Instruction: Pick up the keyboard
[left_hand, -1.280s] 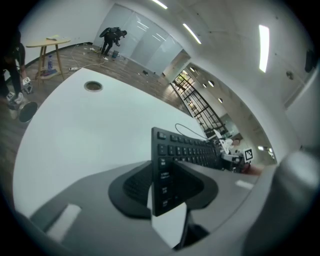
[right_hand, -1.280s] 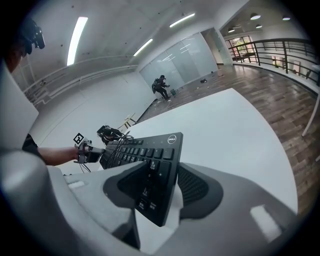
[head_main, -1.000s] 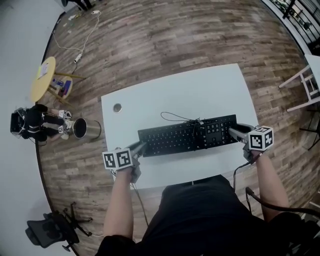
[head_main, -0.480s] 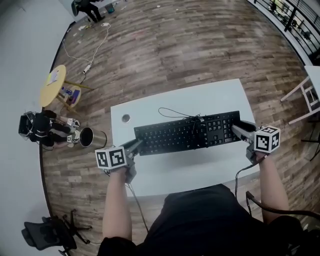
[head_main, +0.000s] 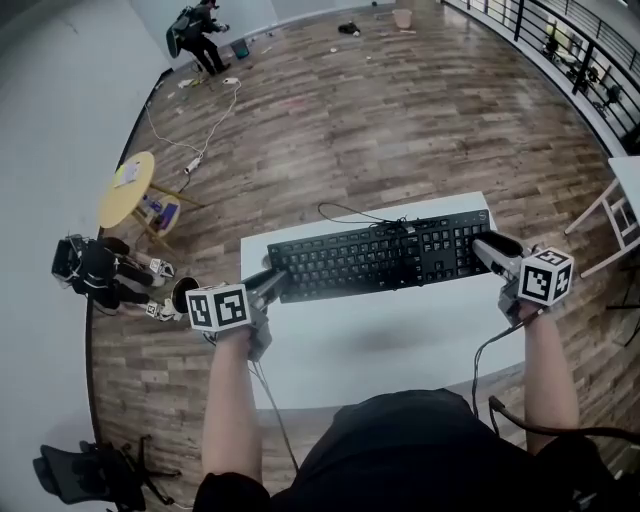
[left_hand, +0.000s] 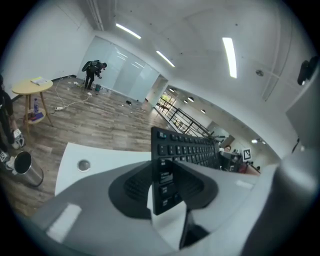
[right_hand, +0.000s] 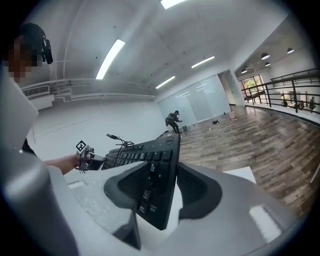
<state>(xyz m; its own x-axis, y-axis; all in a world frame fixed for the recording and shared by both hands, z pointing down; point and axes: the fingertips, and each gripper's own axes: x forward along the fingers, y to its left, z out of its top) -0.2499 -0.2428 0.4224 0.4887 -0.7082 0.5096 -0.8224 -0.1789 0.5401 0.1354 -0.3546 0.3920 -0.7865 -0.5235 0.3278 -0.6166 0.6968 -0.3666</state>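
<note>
Keyboard (head_main: 360, 262) hanging over the desk (head_main: 380, 340)
Left gripper (head_main: 275, 282) is clamping one end; right gripper (head_main: 485, 248), jaws just tightening, the other.

Black keyboard (head_main: 380, 258) with white key legends. Plain white table (head_main: 400, 345). Black-and-white square markers on grey left gripper (head_main: 272, 284) and right gripper (head_main: 487, 250). Brown, grey-streaked wood-plank floor (head_main: 400, 120). Yellow round stool (head_main: 127, 188) at far left.

Black full-size keyboard (head_main: 385, 257), cable (head_main: 350, 212) trailing behind, aloft and level above white desk (head_main: 380, 340)
</note>
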